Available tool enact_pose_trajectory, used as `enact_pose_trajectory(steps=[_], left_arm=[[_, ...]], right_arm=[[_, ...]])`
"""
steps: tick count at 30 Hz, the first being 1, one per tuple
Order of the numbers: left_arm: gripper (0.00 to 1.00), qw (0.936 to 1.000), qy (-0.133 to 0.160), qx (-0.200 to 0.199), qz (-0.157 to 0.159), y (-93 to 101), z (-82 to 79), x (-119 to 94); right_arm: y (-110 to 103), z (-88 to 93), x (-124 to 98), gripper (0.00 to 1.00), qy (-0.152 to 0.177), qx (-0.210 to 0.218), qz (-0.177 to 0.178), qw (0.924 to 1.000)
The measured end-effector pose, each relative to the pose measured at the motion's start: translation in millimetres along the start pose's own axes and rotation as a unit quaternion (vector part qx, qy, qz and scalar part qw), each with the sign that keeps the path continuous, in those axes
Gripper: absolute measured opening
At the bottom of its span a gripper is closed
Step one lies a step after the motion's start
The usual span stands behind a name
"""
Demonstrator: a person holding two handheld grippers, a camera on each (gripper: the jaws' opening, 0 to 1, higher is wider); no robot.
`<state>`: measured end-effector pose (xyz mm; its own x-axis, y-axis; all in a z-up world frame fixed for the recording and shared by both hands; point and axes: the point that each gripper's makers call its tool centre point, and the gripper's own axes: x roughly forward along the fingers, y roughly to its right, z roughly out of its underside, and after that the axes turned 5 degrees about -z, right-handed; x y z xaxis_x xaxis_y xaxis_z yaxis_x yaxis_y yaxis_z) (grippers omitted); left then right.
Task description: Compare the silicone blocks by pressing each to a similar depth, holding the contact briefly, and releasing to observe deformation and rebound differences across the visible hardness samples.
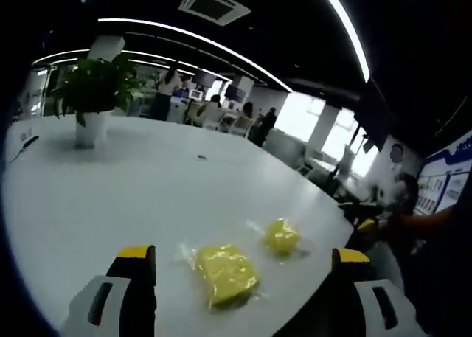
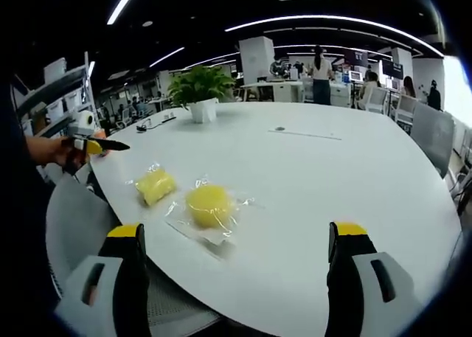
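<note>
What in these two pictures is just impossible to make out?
- Left gripper view: which yellow block is harder; the glare on its clear wrapper hides any label.
- Left gripper view: the small dark object on the white table is too small to name.
- Right gripper view: the left gripper at the picture's edge is too small and sideways to show whether it is open.

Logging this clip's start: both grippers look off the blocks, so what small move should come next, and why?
Probably lower the right gripper toward the round block to start the first press. Its jaws stand wide open, short of the white table, and both bagged yellow blocks lie untouched, the oblong block beside it. The left gripper is also open, holding nothing.
</note>
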<state>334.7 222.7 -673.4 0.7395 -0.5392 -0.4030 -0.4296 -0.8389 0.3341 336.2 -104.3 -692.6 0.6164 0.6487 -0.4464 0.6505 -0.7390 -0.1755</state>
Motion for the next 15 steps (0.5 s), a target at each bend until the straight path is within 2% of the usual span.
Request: enact_pose_trajectory(steps=[3, 10, 15], left_arm=[[1.00, 1.0000, -0.005, 0.003, 0.000, 5.4, -3.3, 10.6], [0.99, 0.9994, -0.022, -0.028, 0.000, 13.6, -8.2, 32.8], [1.00, 0.9986, -0.027, -0.039, 0.023, 31.0, -9.9, 47.1]], right_arm=[[0.9, -1.5, -0.3, 0.96, 0.005, 0.004, 0.002, 1.0000], [-3.7, 0.9, 0.7, 0.96, 0.009, 0.010, -0.003, 0.9999], [-1.1, 5.4, -0.8, 0.96, 0.014, 0.022, 0.001, 0.9997]])
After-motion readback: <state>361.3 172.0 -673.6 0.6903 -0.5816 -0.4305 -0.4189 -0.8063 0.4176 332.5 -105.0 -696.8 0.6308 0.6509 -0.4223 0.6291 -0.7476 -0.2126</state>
